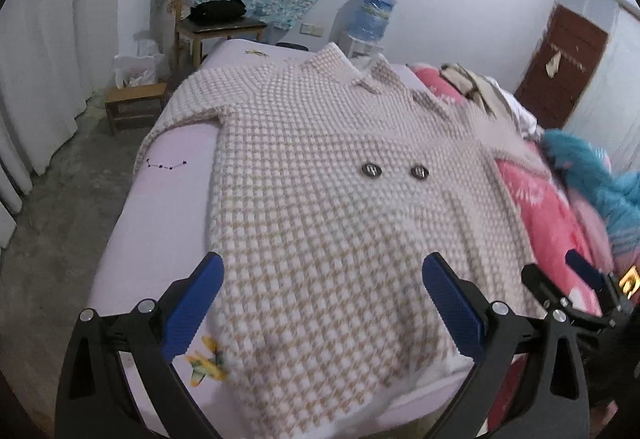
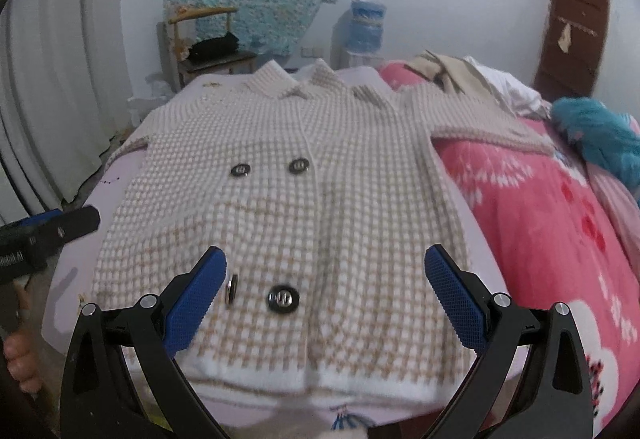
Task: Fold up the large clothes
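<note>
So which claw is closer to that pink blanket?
Right. The right claw hovers open over the coat's hem, with the pink blanket just beside its right finger. The left claw is open nearer the hem's far corner, away from the blanket.

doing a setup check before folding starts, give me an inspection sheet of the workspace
surface: bed with lilac sheet, printed with small motifs.
job's things: houndstooth knit coat lies flat, front up, collar at the far end, hem near the tools; its left sleeve hangs over the bed edge, its right sleeve lies on the pink blanket.
clutter: pink floral blanket, blue fluffy item, beige and white clothes pile.
grippers: left tool open, empty, above the hem; right tool open, empty, above the hem.
cables: nothing seen.
surroundings: wooden chair with a dark item on it, water dispenser, brown door, white curtains.
</note>
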`<state>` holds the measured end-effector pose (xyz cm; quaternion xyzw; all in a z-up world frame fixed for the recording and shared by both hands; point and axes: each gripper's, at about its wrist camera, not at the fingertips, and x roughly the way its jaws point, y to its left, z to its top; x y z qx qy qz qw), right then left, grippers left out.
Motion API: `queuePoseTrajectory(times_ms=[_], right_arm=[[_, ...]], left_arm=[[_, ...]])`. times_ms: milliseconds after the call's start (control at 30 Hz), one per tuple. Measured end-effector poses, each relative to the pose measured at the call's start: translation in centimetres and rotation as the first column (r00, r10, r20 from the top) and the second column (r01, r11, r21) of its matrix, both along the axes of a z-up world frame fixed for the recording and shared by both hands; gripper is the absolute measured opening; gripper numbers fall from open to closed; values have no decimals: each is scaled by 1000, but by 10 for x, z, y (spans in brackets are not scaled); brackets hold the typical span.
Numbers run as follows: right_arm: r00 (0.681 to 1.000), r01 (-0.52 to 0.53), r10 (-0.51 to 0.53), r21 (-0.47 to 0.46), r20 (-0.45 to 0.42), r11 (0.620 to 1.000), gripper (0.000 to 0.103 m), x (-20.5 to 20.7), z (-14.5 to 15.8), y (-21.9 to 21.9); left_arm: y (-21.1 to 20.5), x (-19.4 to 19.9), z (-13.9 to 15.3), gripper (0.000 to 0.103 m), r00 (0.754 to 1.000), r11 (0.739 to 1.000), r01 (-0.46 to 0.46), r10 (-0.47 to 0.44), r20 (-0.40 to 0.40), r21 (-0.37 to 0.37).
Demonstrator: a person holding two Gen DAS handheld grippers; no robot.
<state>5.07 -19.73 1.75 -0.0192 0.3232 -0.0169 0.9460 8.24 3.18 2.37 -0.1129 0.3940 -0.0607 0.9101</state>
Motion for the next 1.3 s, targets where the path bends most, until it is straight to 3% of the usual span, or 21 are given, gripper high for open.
queuePoseTrajectory(times_ms=[233, 367, 533, 800, 933, 1000, 1067, 1133, 1167, 1200, 1267, 1300], right_arm=[[997, -57, 57, 15, 55, 998, 95, 26, 9, 4], [994, -88, 85, 46, 62, 995, 95, 40, 9, 7], [990, -137, 135, 97, 27, 986, 95, 64, 1, 16], [977, -211, 211, 112, 15, 971, 95, 93, 7, 38], [967, -254, 254, 113, 14, 961, 95, 102, 5, 53], [961, -272, 275, 109, -17, 956, 95, 109, -2, 63], [956, -286, 291, 95, -46, 953, 95, 116, -9, 70], [952, -296, 300, 73, -64, 953, 95, 121, -12, 77], [951, -299, 302, 60, -70, 952, 95, 124, -13, 81], [950, -300, 303, 51, -73, 953, 95, 127, -14, 83], [951, -297, 299, 43, -77, 954, 95, 131, -14, 87], [952, -294, 297, 39, -81, 955, 95, 133, -14, 89]], left_arm=[[22, 21, 6, 98, 996, 992, -70, 75, 40, -104], [39, 35, 8, 98, 993, 988, -100, 108, 56, -121], [73, 53, 14, 98, 978, 977, -195, 200, 53, -83], [159, 91, 17, 98, 922, 918, -383, 387, 28, -100], [210, 108, 2, 97, 890, 867, -454, 451, -64, -203], [232, 118, -14, 96, 870, 824, -492, 475, -134, -281], [256, 127, -36, 94, 855, 759, -518, 474, -210, -395], [275, 134, -65, 90, 837, 665, -546, 451, -309, -509], [283, 137, -84, 90, 826, 597, -564, 431, -364, -571], [289, 139, -98, 88, 817, 545, -575, 411, -404, -609], [296, 138, -134, 86, 785, 396, -618, 356, -507, -679], [297, 135, -145, 86, 779, 344, -625, 330, -532, -701]])
